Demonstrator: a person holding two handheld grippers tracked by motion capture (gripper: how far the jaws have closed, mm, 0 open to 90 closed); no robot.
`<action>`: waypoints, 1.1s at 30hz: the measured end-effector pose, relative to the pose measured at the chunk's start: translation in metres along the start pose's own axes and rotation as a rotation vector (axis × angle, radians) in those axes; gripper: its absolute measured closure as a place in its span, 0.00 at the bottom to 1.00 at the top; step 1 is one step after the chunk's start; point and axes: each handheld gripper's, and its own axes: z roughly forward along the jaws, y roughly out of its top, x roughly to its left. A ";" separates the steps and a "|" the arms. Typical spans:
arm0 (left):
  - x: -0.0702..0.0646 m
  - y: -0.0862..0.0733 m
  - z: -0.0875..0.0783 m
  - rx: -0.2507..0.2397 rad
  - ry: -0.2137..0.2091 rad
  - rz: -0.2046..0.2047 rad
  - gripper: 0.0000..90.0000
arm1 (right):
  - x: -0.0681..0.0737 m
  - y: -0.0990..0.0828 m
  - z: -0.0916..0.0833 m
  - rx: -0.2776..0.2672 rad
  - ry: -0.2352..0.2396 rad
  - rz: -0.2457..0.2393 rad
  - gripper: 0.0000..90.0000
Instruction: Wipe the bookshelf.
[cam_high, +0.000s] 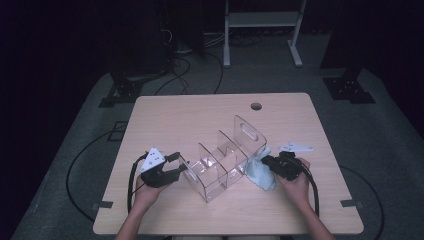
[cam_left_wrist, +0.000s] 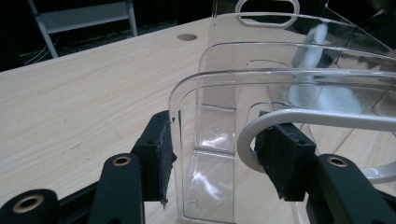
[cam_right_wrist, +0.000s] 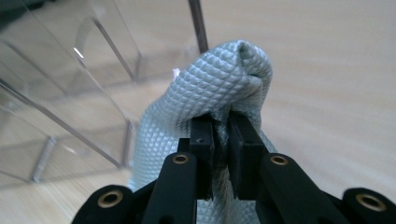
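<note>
From up high, my left gripper (cam_high: 176, 165) sits at the near left end of the clear acrylic organizer (cam_high: 225, 160), which stands mid-table, running diagonally from near left to far right. My right gripper (cam_high: 272, 164) is at the organizer's right side with a light blue cloth (cam_high: 261, 172) bunched against it. A grey three-cornered plate (cam_high: 296, 147) lies on the table (cam_high: 180, 115) just beyond my right hand.

The left gripper view gives what the top one can't: my pads (cam_left_wrist: 159, 156) sit either side of the organizer's end wall (cam_left_wrist: 205, 154), one outside, one inside. Clamped or just straddling, I can't tell.

The right gripper view shows the jaws pinched tight on a fold of the cloth (cam_right_wrist: 219, 88), waffle texture plain, with the organizer's dividers (cam_right_wrist: 70, 70) to the left.
</note>
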 end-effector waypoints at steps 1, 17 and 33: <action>0.000 0.000 0.000 0.000 0.001 0.000 0.52 | 0.002 0.004 -0.004 -0.018 -0.003 -0.008 0.89; 0.000 0.000 0.001 -0.007 0.012 -0.001 0.52 | -0.001 0.003 0.001 -0.012 0.006 0.014 0.89; -0.002 0.000 0.002 -0.009 0.027 0.005 0.51 | -0.007 -0.008 0.015 0.059 0.009 0.055 0.88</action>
